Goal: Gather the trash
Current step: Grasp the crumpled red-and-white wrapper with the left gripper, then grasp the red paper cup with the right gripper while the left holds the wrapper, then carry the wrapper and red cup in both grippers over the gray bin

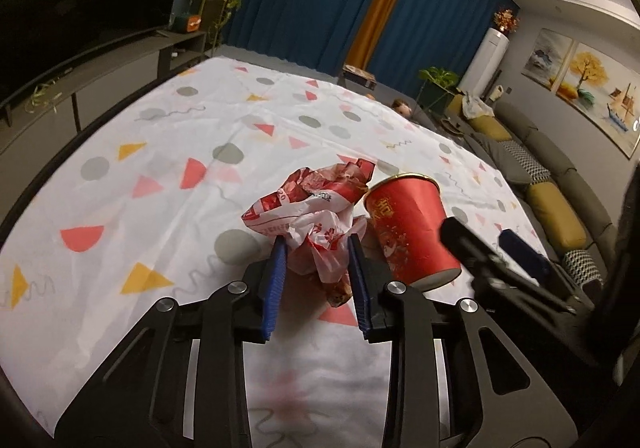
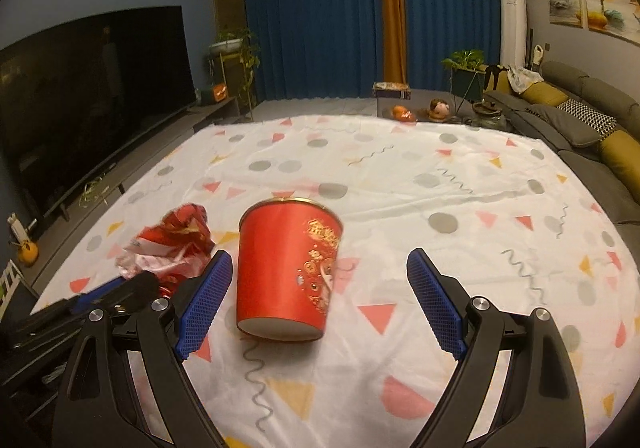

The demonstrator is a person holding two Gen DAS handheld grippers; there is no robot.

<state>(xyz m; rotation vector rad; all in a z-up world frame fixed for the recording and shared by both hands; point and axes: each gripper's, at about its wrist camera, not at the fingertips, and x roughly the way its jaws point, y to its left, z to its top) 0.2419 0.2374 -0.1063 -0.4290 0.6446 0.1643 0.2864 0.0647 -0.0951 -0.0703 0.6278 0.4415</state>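
A crumpled red-and-white plastic wrapper (image 1: 308, 212) lies on the patterned tablecloth (image 1: 160, 152). My left gripper (image 1: 316, 248) is shut on its near end, both blue pads pressing into the plastic. Just to its right, a red paper cup (image 1: 408, 224) with gold print seems to lie on its side, pale base toward me. In the right wrist view the cup (image 2: 286, 268) sits between the wide-apart fingers of my right gripper (image 2: 320, 256), which is open and does not touch it. The wrapper (image 2: 172, 244) and left gripper (image 2: 120, 290) show at lower left.
The white cloth (image 2: 440, 184) with triangles and dots covers the whole table. A large dark TV (image 2: 88, 100) on a low stand runs along the left. A grey sofa (image 2: 580, 128) with yellow cushions lines the right. Beyond the far edge is a low table (image 2: 424, 104) with small items.
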